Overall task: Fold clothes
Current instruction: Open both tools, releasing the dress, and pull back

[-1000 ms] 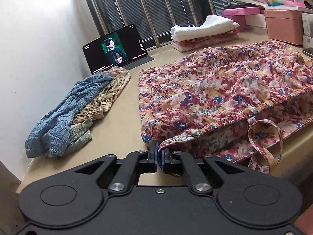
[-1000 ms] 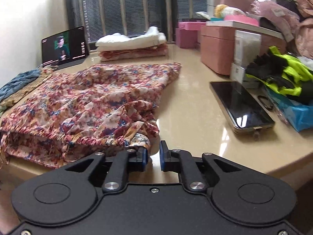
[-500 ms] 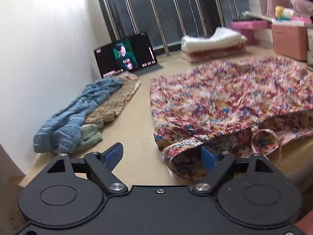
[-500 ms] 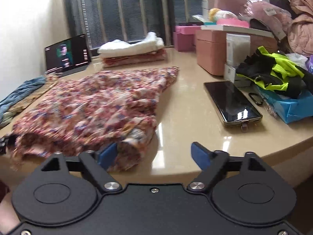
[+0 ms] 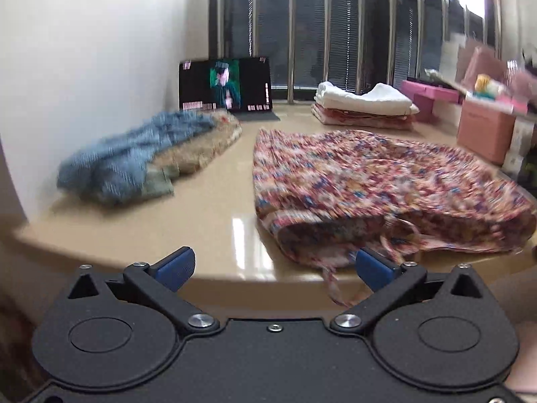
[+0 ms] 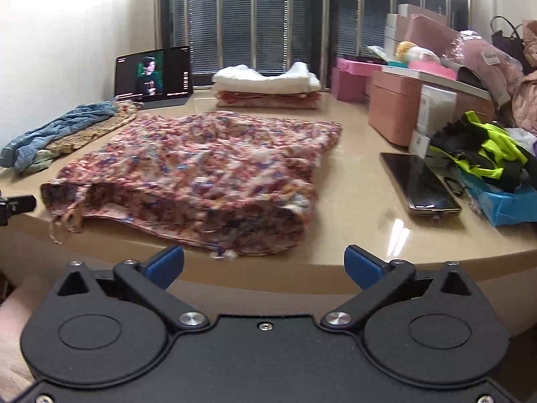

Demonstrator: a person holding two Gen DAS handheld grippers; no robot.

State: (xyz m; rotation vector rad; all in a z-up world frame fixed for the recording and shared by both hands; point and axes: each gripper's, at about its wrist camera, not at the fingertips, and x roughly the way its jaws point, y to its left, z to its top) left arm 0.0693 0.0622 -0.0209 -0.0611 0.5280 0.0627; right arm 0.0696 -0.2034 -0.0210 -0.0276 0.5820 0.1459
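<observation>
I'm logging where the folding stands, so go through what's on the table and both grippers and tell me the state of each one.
left gripper: open, holds nothing
right gripper: open, holds nothing
floral garment: lying loose on the table, near edge rumpled, tie dangling over the edge
white and pink stack: folded, by the window
blue knit and tan knit pile: unfolded heap
tablet: propped up, screen on
phone: lying flat, screen dark
</observation>
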